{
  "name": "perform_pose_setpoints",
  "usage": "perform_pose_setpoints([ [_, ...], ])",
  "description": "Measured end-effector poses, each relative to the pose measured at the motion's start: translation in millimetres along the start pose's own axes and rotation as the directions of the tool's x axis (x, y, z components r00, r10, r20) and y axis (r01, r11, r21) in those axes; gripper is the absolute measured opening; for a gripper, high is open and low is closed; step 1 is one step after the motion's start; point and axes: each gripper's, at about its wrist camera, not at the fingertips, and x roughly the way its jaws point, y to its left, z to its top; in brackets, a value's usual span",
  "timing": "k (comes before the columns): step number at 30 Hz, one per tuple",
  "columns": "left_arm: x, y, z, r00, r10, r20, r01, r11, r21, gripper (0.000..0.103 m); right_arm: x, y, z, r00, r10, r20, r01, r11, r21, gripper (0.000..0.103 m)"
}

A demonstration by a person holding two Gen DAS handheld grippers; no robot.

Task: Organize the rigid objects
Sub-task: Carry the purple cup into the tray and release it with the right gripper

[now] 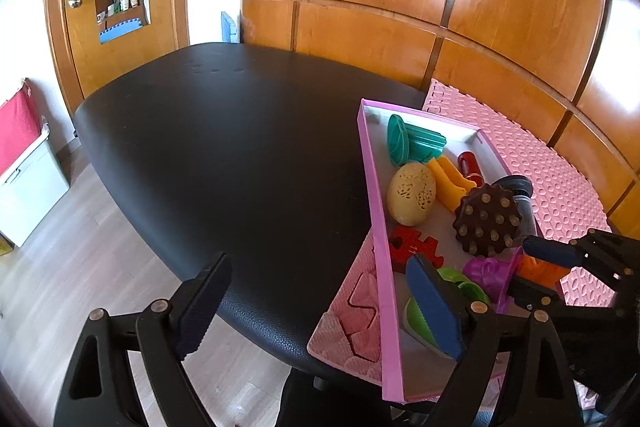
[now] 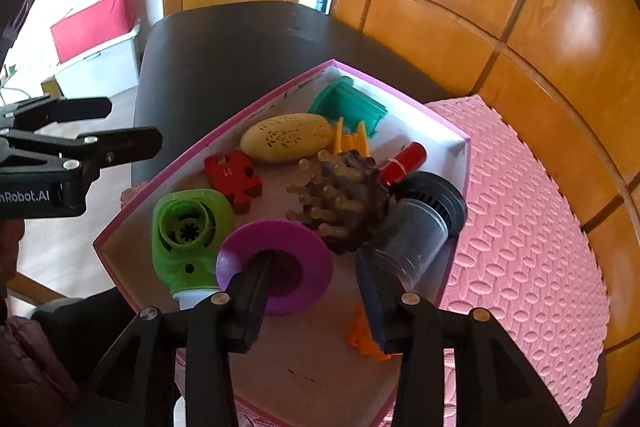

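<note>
A pink-rimmed box [image 2: 224, 141] on a pink foam mat [image 2: 532, 227] holds several toys: a teal piece [image 2: 352, 105], a yellow egg [image 2: 288, 137], a red puzzle piece [image 2: 234, 177], a knobbed brown massager [image 2: 348, 203], a dark jar [image 2: 416, 227], a green piece [image 2: 188, 227] and a purple funnel-like ring [image 2: 280, 263]. My right gripper [image 2: 312, 291] is open over the box. Its left finger reaches into the ring's hollow and its right pad [image 2: 370, 291] stands clear of the rim. My left gripper [image 1: 320, 307] is wide open and empty, straddling the box's near wall [image 1: 386, 291].
The box and mat lie at the right end of a black table [image 1: 224, 147], with wooden wall panels [image 1: 520, 7] close behind. An orange piece [image 2: 364, 339] lies in the box under the right finger. A red-lidded bin [image 1: 24, 163] stands on the floor to the left.
</note>
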Motion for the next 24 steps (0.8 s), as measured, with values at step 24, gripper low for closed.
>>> perform_pose_setpoints([
  [24,-44,-47,0,0.99,0.012,0.137,-0.025,0.995,0.095,0.103,-74,-25,-19,0.96,-0.178,0.214,0.078,0.91,0.408,0.05],
])
